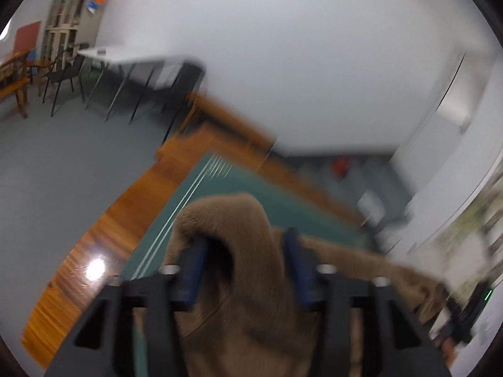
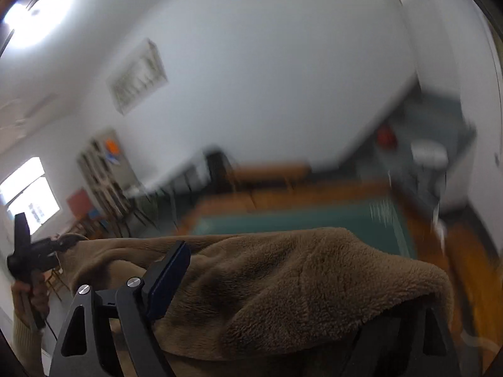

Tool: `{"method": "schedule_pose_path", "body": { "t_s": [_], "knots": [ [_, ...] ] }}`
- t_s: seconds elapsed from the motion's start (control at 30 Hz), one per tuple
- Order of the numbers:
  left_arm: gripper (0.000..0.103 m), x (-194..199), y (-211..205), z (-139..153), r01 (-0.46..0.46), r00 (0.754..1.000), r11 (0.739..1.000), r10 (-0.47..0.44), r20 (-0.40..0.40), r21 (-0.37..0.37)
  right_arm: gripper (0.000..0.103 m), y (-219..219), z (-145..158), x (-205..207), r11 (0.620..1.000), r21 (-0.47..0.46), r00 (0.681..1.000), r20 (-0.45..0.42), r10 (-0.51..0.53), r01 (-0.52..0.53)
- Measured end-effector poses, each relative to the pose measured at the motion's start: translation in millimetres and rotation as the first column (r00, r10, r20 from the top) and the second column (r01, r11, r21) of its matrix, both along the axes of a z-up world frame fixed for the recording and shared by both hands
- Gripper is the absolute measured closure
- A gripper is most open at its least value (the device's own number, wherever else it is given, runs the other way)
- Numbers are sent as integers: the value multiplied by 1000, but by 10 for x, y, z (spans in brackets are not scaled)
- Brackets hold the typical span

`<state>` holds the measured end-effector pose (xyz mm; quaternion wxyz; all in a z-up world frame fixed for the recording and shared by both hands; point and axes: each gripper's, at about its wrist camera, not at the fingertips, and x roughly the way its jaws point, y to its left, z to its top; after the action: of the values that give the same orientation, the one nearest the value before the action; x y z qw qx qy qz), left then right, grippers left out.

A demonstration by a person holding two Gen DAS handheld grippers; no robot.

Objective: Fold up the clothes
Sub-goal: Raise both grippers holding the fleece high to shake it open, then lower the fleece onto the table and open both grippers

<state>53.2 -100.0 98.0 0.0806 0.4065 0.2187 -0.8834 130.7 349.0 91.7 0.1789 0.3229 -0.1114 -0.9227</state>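
Observation:
A brown fleece garment [image 1: 239, 220] hangs in a loose fold between the blue pads of my left gripper [image 1: 246, 251]. Its jaws stand apart and open, and the cloth drapes over the left fingertip [image 1: 196, 251]. Below lie a green mat [image 1: 251, 188] and a wooden tabletop [image 1: 103, 235]. In the right wrist view the fleece [image 2: 298, 270] spreads across my right gripper [image 2: 298, 273], which is open wide. Only its left finger [image 2: 169, 279] shows, and the cloth covers the other. At the far left a hand holds the left gripper [image 2: 28, 257] by the garment's corner. Both views are motion-blurred.
A white folding table [image 1: 132, 58] with dark chairs stands on the grey floor beyond the tabletop. A shelf unit [image 1: 72, 9] and a wooden bench [image 1: 15, 75] are at the far left. A red object [image 1: 339, 165] sits on the floor by the wall.

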Motion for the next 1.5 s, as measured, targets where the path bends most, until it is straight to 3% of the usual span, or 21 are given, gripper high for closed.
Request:
{"method": "schedule_pose_path", "body": {
  "t_s": [0.07,0.1,0.17,0.33,0.53,0.67,0.83,0.97,1.03,1.1,1.17,1.23,1.27,1.37,1.5],
  "knots": [
    [38,-279,0,-541,4,987,1000,0,162,-23,17,-6,-580,-406,999,29,983,183,-26,21],
    [38,-319,4,-745,16,980,1000,-12,201,-22,17,9,-828,-545,999,36,964,261,-42,34],
    [38,-326,5,-1023,45,971,999,-40,234,-16,17,-22,-1091,-558,999,40,947,320,-41,29],
    [38,-462,22,-1303,117,955,993,-115,274,8,17,-116,-1344,-518,992,125,943,330,-46,4],
    [35,-776,358,-1276,236,938,971,-240,249,50,17,-402,-1055,-717,974,224,963,268,-25,-37],
    [28,-1035,755,-1253,352,901,934,-354,251,52,17,-725,-1085,-912,912,408,972,228,-52,-47],
    [22,-1395,1257,-1481,450,846,891,-445,295,53,17,-877,-1325,-1250,919,381,949,315,-31,-97],
    [22,-1620,1414,-1819,417,830,908,-394,395,29,17,-988,-1691,-1461,912,378,914,406,-10,-159],
    [23,-1666,1382,-1897,384,842,923,-352,408,4,27,-991,-1824,-1507,890,426,909,415,-33,-163],
    [25,-1699,1328,-1943,348,859,937,-317,403,-6,40,-976,-1840,-1482,891,423,916,400,-20,-165],
    [48,-1724,1269,-1912,316,876,949,-284,389,-19,57,-985,-1768,-1448,891,428,932,361,-14,-153],
    [84,-1783,1197,-1838,282,898,959,-264,353,0,74,-1016,-1637,-1430,880,460,956,291,-26,-116],
    [85,-1821,1157,-1793,263,909,965,-251,333,12,79,-1024,-1546,-1437,875,477,969,242,-41,-82],
    [86,-2012,1046,-1534,205,950,978,-208,234,41,79,-976,-1258,-1571,885,465,988,122,-96,28],
    [86,-2338,1025,-1330,162,970,983,-176,166,90,78,-862,-1013,-1824,871,459,981,0,-195,173]
  ]
}}
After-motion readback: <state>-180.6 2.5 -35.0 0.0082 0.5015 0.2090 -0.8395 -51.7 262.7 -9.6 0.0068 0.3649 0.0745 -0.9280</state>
